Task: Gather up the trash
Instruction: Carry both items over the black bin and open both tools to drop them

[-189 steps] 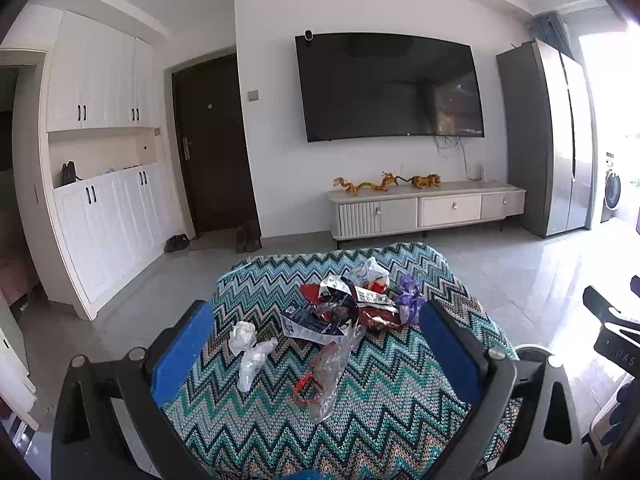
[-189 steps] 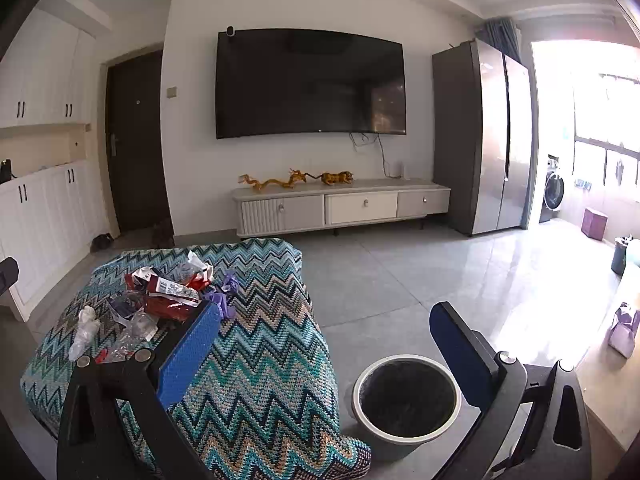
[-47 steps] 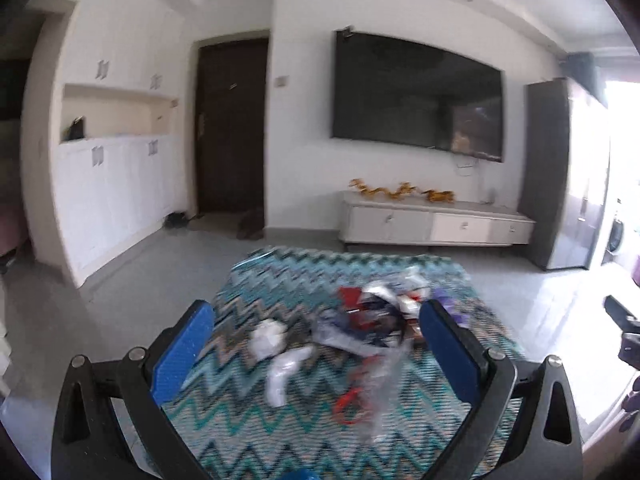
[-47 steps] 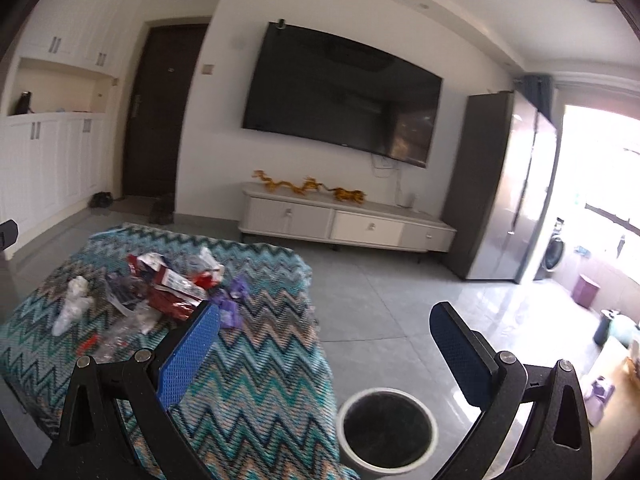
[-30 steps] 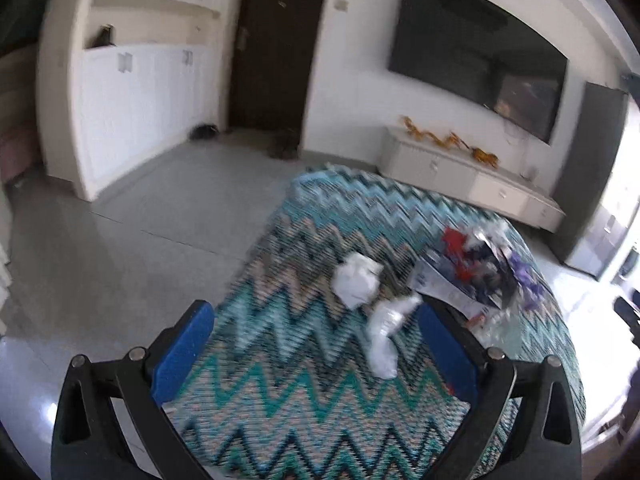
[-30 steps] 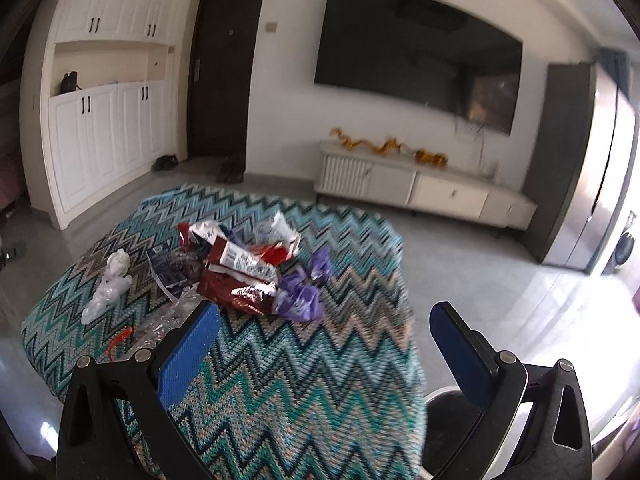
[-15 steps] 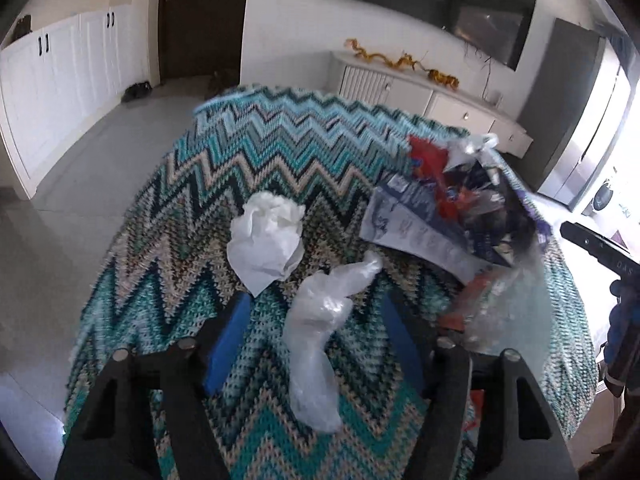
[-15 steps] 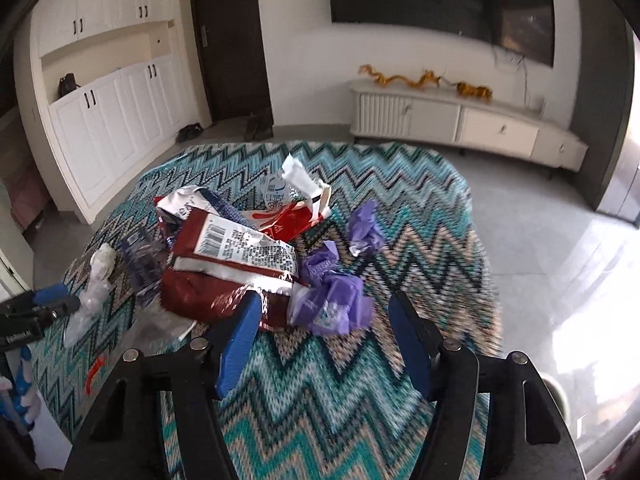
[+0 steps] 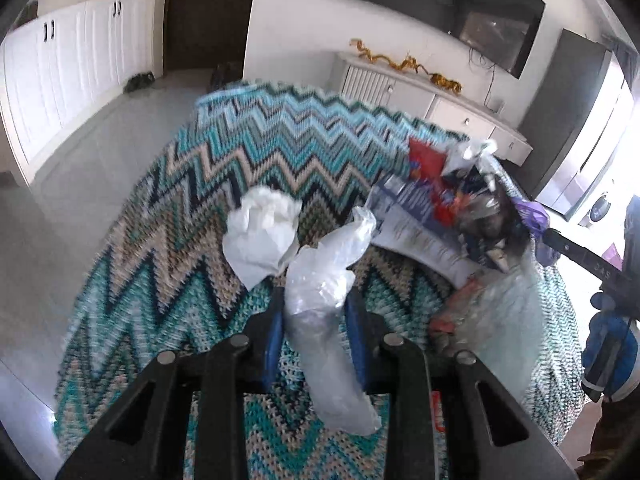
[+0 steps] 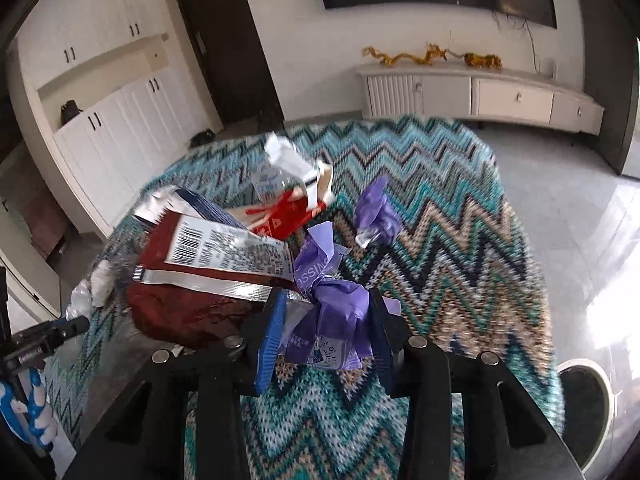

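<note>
Trash lies on a table under a zigzag cloth (image 9: 256,136). My left gripper (image 9: 316,312) is shut on a clear crumpled plastic bag (image 9: 324,280). A white crumpled tissue (image 9: 260,236) lies just left of it. My right gripper (image 10: 326,320) is shut on a purple wrapper (image 10: 332,312). A dark red pouch with a barcode (image 10: 208,280) lies to its left, a second purple wrapper (image 10: 376,212) beyond it, and a red and white packet (image 10: 288,208) further back. The wrapper pile also shows in the left wrist view (image 9: 448,204).
A round bin (image 10: 586,396) stands on the floor at the table's right. The left gripper shows at the left edge of the right wrist view (image 10: 44,336). A white TV cabinet (image 10: 480,96) stands by the far wall, white cupboards (image 10: 112,128) on the left.
Both grippers came down from above onto the table and closed: the left on the clear plastic bag, the right on the purple wrapper.
</note>
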`<act>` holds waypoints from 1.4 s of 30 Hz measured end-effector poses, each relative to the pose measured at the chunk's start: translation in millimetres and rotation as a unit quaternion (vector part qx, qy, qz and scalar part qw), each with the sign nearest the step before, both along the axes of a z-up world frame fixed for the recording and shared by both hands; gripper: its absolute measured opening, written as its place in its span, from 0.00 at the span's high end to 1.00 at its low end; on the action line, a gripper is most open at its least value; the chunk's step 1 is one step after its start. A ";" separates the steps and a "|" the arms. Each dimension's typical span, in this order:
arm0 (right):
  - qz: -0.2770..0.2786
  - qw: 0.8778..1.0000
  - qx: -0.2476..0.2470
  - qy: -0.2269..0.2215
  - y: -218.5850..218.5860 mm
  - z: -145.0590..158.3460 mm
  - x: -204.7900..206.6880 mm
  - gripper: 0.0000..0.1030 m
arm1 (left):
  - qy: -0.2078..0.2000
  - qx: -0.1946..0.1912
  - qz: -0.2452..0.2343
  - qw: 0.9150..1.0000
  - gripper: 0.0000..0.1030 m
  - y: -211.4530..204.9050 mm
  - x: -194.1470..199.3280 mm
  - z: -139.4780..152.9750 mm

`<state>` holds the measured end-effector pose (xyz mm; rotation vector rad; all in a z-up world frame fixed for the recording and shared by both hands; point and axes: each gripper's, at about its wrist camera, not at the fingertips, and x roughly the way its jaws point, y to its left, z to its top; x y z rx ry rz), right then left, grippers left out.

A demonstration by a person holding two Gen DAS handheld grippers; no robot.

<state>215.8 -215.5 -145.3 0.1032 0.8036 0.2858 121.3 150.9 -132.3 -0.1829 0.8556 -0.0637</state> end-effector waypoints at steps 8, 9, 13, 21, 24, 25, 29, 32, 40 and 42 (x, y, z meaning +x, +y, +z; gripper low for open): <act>-0.068 0.996 0.017 -0.056 -71.2 36.3 -56.9 0.62 | -0.044 0.010 -0.117 0.992 0.73 -87.3 0.5 60.1; -0.084 0.995 0.016 -0.057 -85.4 36.6 -64.5 0.62 | -0.045 0.012 -0.150 0.988 0.73 -116.5 5.4 66.6; -0.166 0.985 0.010 -0.045 -161.1 22.6 -89.8 0.62 | -0.037 0.004 -0.266 0.963 0.73 -224.4 20.9 75.1; -0.293 0.954 0.010 0.060 -286.9 -63.8 -115.3 0.61 | 0.052 0.002 -0.430 0.901 0.71 -438.4 49.2 23.5; -0.312 0.946 0.021 0.089 -308.7 -91.3 -114.5 0.56 | 0.089 -0.002 -0.450 0.889 0.71 -486.8 58.3 -5.4; -0.317 0.943 0.019 0.099 -315.5 -100.0 -113.6 0.54 | 0.107 -0.005 -0.457 0.883 0.71 -504.7 61.5 -17.7; -0.330 0.936 0.011 0.122 -331.2 -118.8 -110.6 0.47 | 0.137 -0.001 -0.462 0.876 0.60 -535.4 66.0 -42.9; -0.341 0.931 0.008 0.126 -337.6 -120.1 -117.1 0.45 | 0.151 -0.013 -0.458 0.876 0.48 -538.9 71.1 -53.4; -0.346 0.935 0.000 0.083 -321.2 -74.1 -135.2 0.43 | 0.102 -0.056 -0.449 0.886 0.46 -493.9 59.9 -2.8; -0.336 0.940 -0.005 0.062 -307.8 -53.0 -134.2 0.43 | 0.060 -0.063 -0.434 0.897 0.46 -465.2 52.8 25.3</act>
